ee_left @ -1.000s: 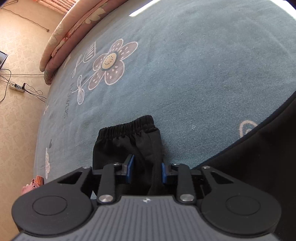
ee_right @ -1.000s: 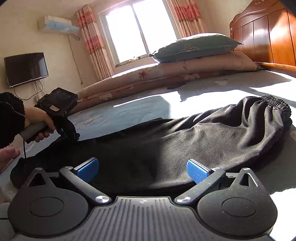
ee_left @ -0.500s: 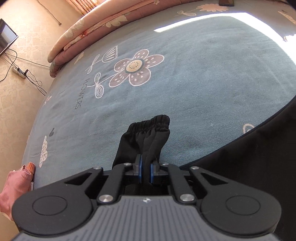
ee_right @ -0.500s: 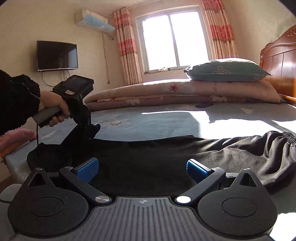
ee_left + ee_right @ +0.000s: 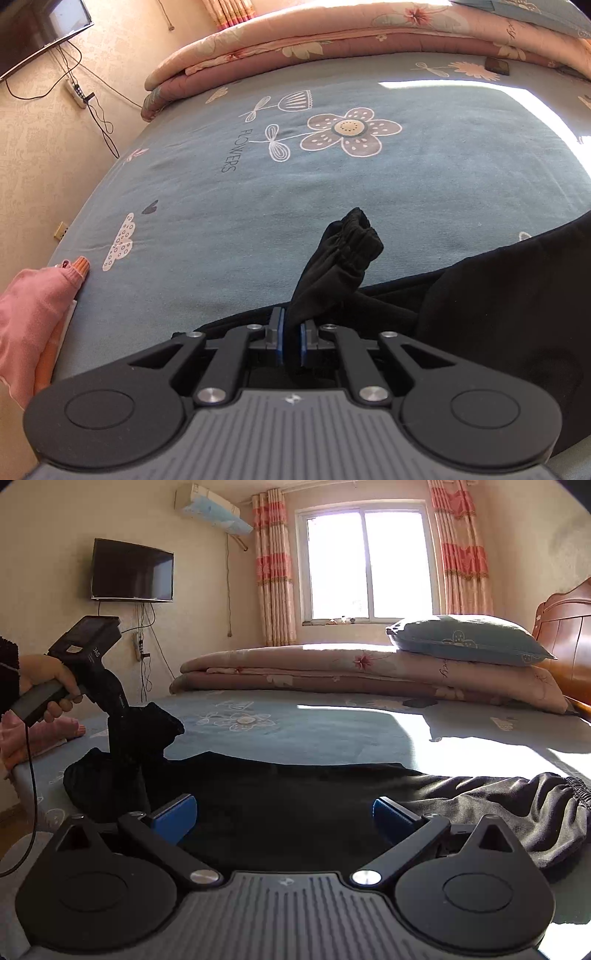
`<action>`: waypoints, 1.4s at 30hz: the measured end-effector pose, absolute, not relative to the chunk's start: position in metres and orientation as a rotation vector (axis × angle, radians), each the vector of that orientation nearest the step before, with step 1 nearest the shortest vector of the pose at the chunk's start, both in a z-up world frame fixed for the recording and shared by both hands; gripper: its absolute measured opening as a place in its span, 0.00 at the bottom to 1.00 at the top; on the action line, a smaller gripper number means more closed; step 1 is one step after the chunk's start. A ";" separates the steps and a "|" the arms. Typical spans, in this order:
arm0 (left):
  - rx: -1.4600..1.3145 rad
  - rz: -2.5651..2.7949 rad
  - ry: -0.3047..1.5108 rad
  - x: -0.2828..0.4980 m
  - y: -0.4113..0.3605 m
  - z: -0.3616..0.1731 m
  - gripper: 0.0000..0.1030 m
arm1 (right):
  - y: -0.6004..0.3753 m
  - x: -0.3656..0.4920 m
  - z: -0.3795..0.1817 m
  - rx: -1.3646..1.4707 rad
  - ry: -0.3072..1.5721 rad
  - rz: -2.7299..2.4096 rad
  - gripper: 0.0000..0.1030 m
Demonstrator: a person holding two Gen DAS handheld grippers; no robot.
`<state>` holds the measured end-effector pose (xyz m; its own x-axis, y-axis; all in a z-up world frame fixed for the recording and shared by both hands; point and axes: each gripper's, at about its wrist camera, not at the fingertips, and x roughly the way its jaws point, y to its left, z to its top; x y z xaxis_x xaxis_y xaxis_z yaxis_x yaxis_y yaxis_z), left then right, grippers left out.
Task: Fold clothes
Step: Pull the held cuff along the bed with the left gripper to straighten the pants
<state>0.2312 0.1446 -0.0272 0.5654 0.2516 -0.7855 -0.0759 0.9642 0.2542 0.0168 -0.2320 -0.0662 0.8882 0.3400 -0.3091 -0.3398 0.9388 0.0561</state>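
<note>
Left wrist view shows left gripper [image 5: 291, 341] pinched tight on black sweatpants [image 5: 480, 295] behind elastic cuff [image 5: 351, 236] ahead of fingertips; limp, light; right gripper [image 5: 286, 814] gapes empty above them.

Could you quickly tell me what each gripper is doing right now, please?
Left gripper: closed on the black trousers' cuff, lifted off the bed.
Right gripper: open, holding nothing.

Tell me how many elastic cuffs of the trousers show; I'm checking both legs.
2: one cuff lifted above the bed, pinched by the left hand-held gripper; the other cuff lying flat at the right. None seems hidden.
</note>
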 end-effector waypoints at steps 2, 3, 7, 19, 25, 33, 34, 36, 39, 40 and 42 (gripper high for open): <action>0.161 0.207 0.960 0.217 0.163 -0.035 0.06 | -0.226 0.015 -0.065 -0.015 0.326 0.359 1.00; 0.142 0.212 0.967 0.210 0.171 -0.040 0.06 | -0.223 0.015 -0.064 -0.022 0.327 0.362 1.00; 0.059 0.233 1.003 0.189 0.203 -0.064 0.06 | -0.211 0.014 -0.064 -0.048 0.346 0.375 1.00; -0.140 0.194 1.009 0.150 0.264 -0.076 0.17 | -0.166 0.020 -0.061 -0.193 0.382 0.409 1.00; -0.129 0.135 0.890 0.160 0.287 -0.011 0.25 | -0.148 0.030 -0.065 -0.217 0.411 0.427 1.00; -0.037 0.021 0.879 0.209 0.291 0.039 0.48 | -0.132 0.046 -0.065 -0.216 0.441 0.423 1.00; -0.059 -0.003 0.892 0.212 0.291 0.030 0.48 | -0.130 0.048 -0.066 -0.214 0.447 0.421 1.00; -0.114 -0.044 0.909 0.216 0.292 0.008 0.47 | -0.127 0.053 -0.068 -0.212 0.464 0.421 1.00; -0.215 -0.076 0.912 0.221 0.304 -0.030 0.46 | -0.122 0.061 -0.072 -0.220 0.484 0.426 1.00; -0.228 -0.073 0.909 0.225 0.308 -0.040 0.45 | -0.121 0.064 -0.072 -0.225 0.490 0.430 1.00; -0.243 -0.076 0.904 0.234 0.315 -0.057 0.44 | -0.117 0.069 -0.073 -0.239 0.496 0.431 1.00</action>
<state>0.2338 0.3154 -0.0569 0.6175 -0.1675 -0.7685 -0.0367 0.9699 -0.2409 0.0686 -0.1172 -0.0731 0.7928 0.3400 -0.5059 -0.4535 0.8835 -0.1169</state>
